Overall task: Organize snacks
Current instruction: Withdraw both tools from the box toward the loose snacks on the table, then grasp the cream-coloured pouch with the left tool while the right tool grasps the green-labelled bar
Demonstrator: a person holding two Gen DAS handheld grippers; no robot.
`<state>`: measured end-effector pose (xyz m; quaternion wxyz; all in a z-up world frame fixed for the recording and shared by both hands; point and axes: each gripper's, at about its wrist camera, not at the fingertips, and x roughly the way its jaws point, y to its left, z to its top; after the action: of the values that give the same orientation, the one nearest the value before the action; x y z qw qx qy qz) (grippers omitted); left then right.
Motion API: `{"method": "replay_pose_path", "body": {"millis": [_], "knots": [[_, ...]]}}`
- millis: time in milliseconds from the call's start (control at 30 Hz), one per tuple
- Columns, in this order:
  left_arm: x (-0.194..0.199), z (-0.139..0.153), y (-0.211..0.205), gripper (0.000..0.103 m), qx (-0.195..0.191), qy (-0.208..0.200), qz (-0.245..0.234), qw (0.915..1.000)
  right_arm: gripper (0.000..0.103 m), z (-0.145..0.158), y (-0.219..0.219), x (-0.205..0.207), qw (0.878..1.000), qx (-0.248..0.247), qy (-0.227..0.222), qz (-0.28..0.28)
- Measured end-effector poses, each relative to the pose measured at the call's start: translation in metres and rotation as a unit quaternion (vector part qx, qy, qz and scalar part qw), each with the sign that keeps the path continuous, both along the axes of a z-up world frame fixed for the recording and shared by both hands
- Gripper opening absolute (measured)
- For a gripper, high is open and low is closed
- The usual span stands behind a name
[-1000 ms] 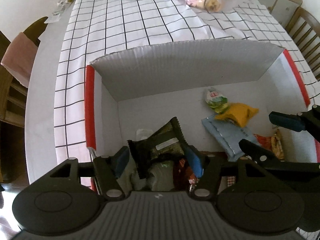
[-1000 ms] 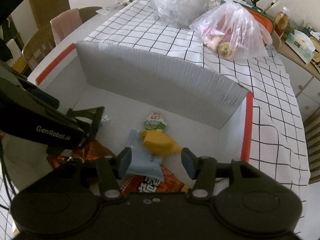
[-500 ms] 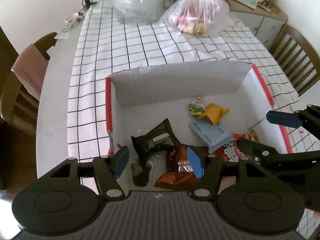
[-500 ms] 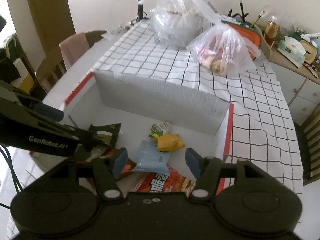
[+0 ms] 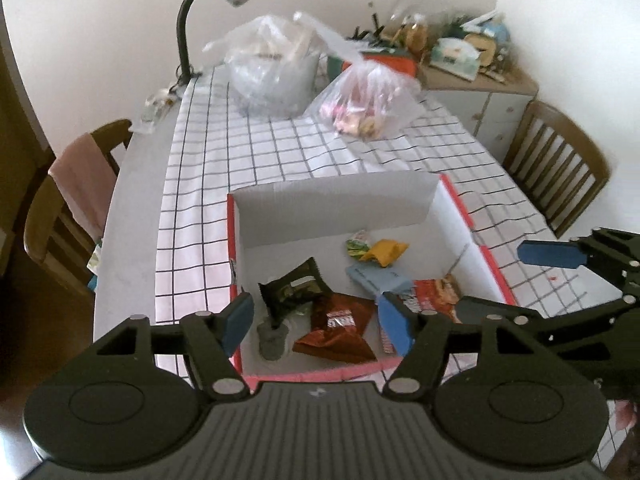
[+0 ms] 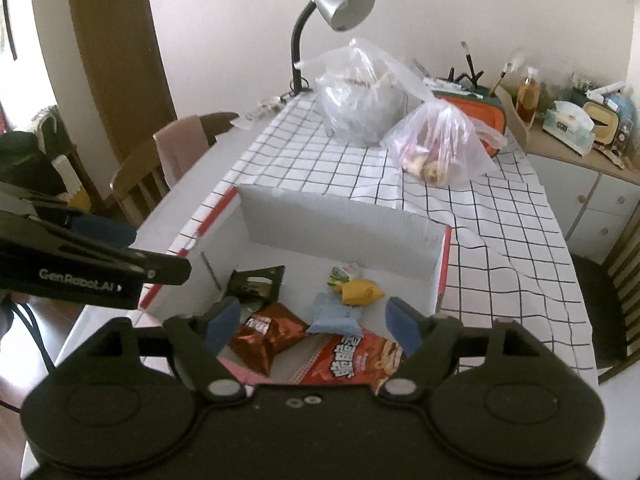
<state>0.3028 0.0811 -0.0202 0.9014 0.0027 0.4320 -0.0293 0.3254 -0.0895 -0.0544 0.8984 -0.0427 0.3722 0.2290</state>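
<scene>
1. Your left gripper [image 5: 316,322] has jaws apart and opening, nothing between the pads; it hangs above the near edge of the box [image 5: 332,208].
2. Your right gripper [image 6: 314,322] is the same: jaws apart and opening, empty, above the box's near right side.
3. The snacks all sit loose on the box floor: black packet [image 5: 294,286] propped near the left wall, brown bag [image 5: 334,330] just beside it, blue packet [image 5: 378,278] in the middle, yellow packet [image 5: 384,251] and a small green packet [image 5: 357,241] toward the back wall, red bag [image 6: 352,360] nearest you on the right.
4. Handling, as a judgement: these look light, soft and crinkly (foil or film, likely slick). Pinch a sealed end or a flat corner, not the puffed middle; squeeze gently since the contents probably crush.
5. The brown bag and blue packet overlap the red bag's edge, so lifting that one may drag its neighbours.
6. Hard to read: a grey lump [image 5: 274,340] under the black packet; you cannot tell what it is.
7. The red bag's near end is cut off behind the gripper bodies in both views.
8. The plastic bags [image 6: 438,148] on the checked tablecloth [image 6: 500,240] hold blurry contents; unclear whether they count as snacks.
</scene>
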Motion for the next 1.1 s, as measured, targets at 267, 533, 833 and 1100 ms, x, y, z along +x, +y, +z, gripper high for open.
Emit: {"method": "replay_pose_path", "body": {"millis": [267,533,833,1100], "knots": [[-0.048,0.007,-0.006,0.074,-0.001,-0.034,-0.004,0.9994,0.084,0.006,-0.010,-0.038,1.000,0.023,-0.011,0.006],[-0.089,0.001,0.001,0.076,-0.008,-0.052,0.009,0.9986,0.095,-0.001,-0.016,-0.070,0.999,0.044,-0.011,0.015],[-0.121,-0.029,0.015,0.081,-0.031,-0.030,0.053,0.9977,0.097,-0.024,-0.019,-0.098,0.998,0.051,0.001,0.026],[-0.129,-0.071,0.023,0.081,-0.055,0.031,0.084,0.9945,0.103,-0.062,-0.012,-0.115,0.999,0.026,0.028,0.039]]}}
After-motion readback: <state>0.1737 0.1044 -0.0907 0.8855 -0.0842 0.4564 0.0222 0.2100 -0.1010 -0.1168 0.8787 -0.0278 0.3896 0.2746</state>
